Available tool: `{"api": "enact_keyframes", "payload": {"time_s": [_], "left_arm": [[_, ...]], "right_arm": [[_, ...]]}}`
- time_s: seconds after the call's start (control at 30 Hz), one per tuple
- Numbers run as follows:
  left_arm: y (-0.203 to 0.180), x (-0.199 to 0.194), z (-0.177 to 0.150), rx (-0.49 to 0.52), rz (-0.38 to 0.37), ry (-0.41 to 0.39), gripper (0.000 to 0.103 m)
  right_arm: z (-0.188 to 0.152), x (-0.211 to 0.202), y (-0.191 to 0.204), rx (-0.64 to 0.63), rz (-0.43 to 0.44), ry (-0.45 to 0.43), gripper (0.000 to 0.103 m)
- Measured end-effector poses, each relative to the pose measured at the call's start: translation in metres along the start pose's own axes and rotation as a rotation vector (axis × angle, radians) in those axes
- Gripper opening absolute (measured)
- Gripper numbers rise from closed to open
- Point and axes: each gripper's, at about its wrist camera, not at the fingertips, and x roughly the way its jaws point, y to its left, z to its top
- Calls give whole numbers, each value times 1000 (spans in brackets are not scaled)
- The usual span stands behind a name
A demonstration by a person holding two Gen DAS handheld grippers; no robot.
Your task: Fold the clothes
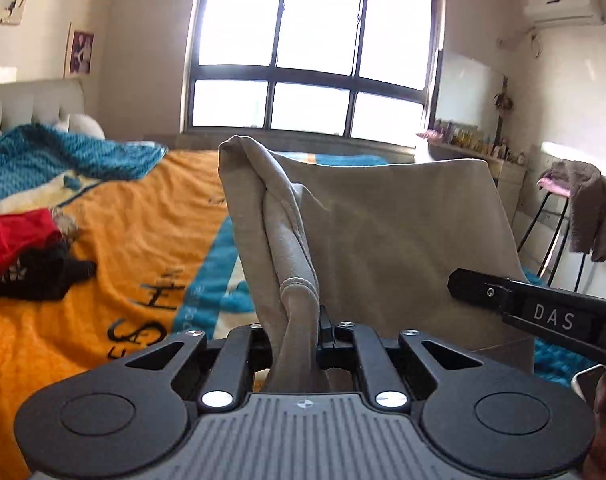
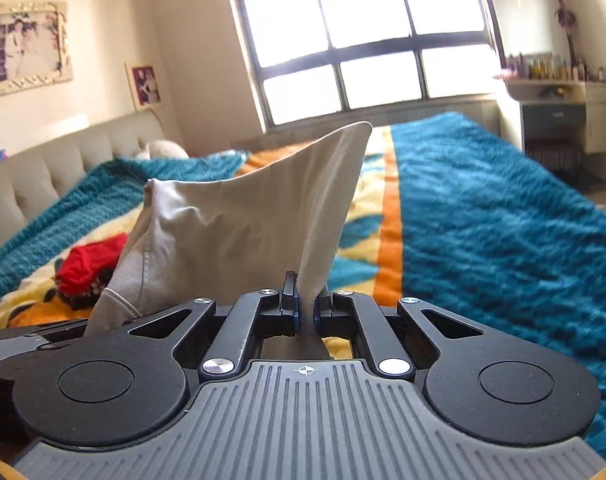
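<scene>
A beige garment [image 1: 383, 232] hangs lifted above the bed, stretched between my two grippers. My left gripper [image 1: 299, 328] is shut on a bunched edge with a stitched hem. My right gripper [image 2: 306, 304] is shut on another edge of the same beige garment [image 2: 239, 224], which rises in a peak in front of it. The right gripper also shows at the right edge of the left wrist view [image 1: 543, 308]. Part of the left gripper's body shows at the far left of the right wrist view [image 2: 31, 336].
The bed [image 1: 123, 232] wears an orange, yellow and teal blanket [image 2: 503, 232]. A red garment [image 1: 15, 240] and a black one [image 1: 43, 276] lie in a pile on it. A chair with a grey cloth [image 1: 587, 208] stands at the right, a dresser [image 2: 559, 120] by the window.
</scene>
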Motion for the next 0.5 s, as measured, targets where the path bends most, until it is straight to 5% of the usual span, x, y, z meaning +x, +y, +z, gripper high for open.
{"api": "enact_keyframes", "payload": {"time_s": [0.23, 0.37, 0.5], "left_arm": [[-59, -60, 9, -7, -254, -204, 9], [-99, -61, 7, -31, -425, -124, 9], [-153, -28, -3, -6, -557, 51, 9]], "right_arm": [[13, -136, 8, -147, -160, -316, 6], [8, -188, -10, -141, -271, -355, 6], [4, -209, -55, -87, -400, -298, 6]]}}
